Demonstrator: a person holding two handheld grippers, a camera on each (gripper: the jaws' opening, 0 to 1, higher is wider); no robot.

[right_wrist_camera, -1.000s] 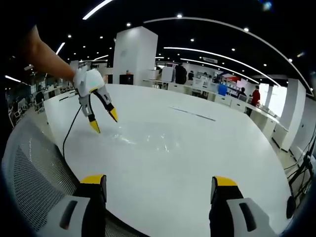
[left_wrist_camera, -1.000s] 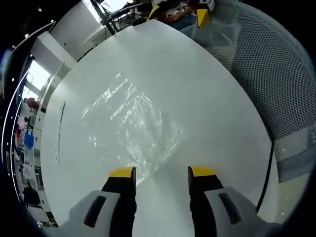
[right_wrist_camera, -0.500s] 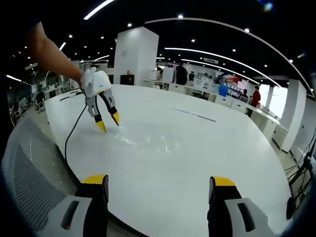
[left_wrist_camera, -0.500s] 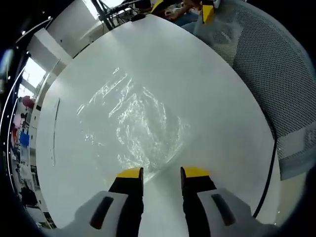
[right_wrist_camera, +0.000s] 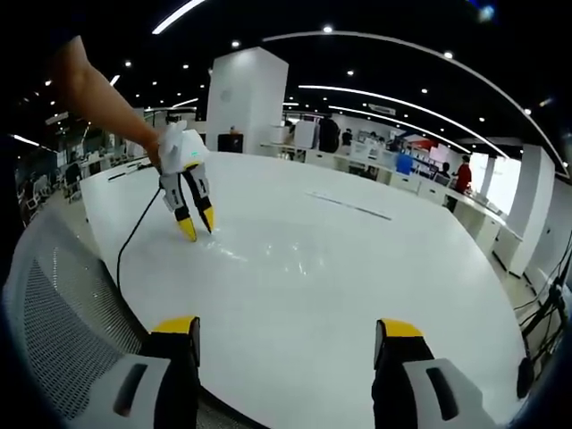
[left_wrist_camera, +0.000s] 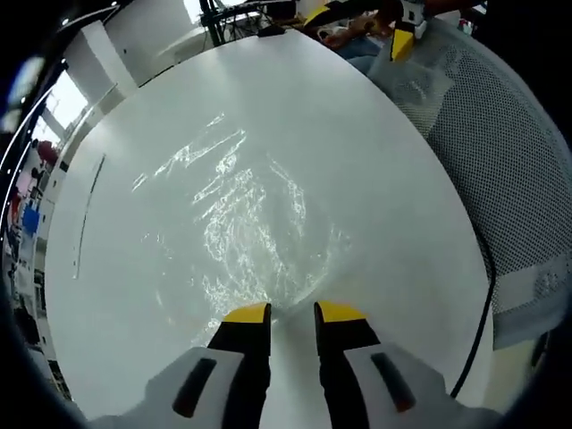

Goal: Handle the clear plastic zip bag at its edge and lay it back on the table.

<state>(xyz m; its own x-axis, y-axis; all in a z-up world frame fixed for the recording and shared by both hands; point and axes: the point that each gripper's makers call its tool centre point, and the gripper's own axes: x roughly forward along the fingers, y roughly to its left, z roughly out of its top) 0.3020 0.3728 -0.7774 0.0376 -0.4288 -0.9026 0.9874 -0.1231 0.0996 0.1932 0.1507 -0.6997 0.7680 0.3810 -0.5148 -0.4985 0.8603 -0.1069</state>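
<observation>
The clear plastic zip bag (left_wrist_camera: pixel 241 223) lies crinkled and flat on the white table (left_wrist_camera: pixel 375 152). Its near edge sits right in front of my left gripper (left_wrist_camera: pixel 292 313), whose yellow-tipped jaws stand a narrow gap apart at that edge. In the right gripper view the left gripper (right_wrist_camera: pixel 198 227) points down onto the table at the left end of the bag (right_wrist_camera: pixel 277 255), held by a person's arm. My right gripper (right_wrist_camera: pixel 284 327) is wide open over the table's near rim with nothing between its jaws. It also shows far off in the left gripper view as the right gripper (left_wrist_camera: pixel 357 27).
A grey mesh chair (left_wrist_camera: pixel 509 161) stands against the table's rim, seen too as the chair (right_wrist_camera: pixel 63 313). A black cable (right_wrist_camera: pixel 132 234) trails from the left gripper over the table edge. Desks, a white pillar and people stand far behind.
The left gripper's jaws have narrowed steadily and it has moved forward and down to the bag's near edge. The right gripper has stayed put and open.
</observation>
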